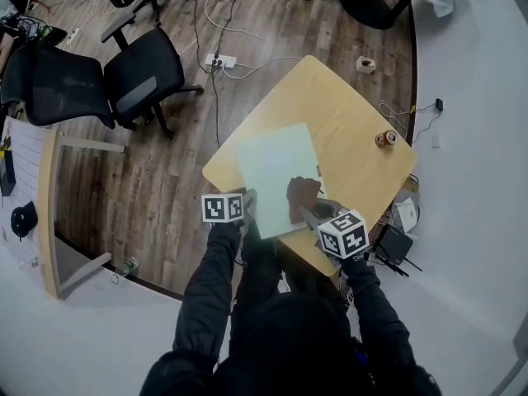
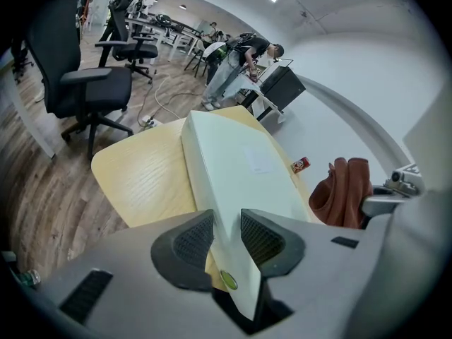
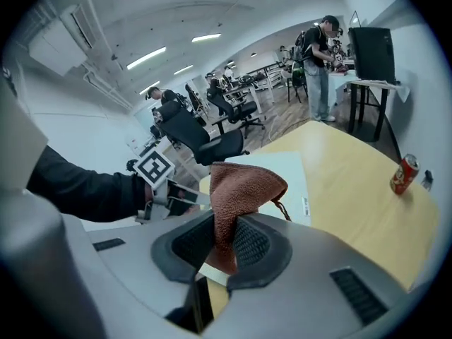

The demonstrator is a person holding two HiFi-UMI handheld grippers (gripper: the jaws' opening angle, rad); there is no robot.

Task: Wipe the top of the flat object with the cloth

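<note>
Head view shows a light wooden table [image 1: 355, 106] on a wood floor, and all places here are given from that table. The board [image 1: 276, 172], pale green and flat, lies on the table's near left part. Its near corner sticks out past the table's near-left edge.

The left gripper [image 1: 249, 205] is at that edge. In the left gripper view its pads [image 2: 194, 242] sit against both faces of the board's edge and clamp it, with the board running away from the jaws across the tabletop. A small white label shows on the board's top.

The right gripper [image 1: 310, 214] is over the table's near edge. In the right gripper view its jaws are closed on the cloth [image 1: 303, 195], a bunched brown rag that rises out of the pads and folds over above them. In the head view the cloth covers the board's near right corner. Whether it touches the board there I cannot tell.

A red can [image 1: 385, 139] stands upright near the table's right edge, well apart from the board. Two black chairs [image 1: 124, 77] stand on the floor to the table's left. A white power strip [image 1: 220, 60] with cables lies on the floor beyond the table's far-left edge. Dark sleeves run back from both grippers.
</note>
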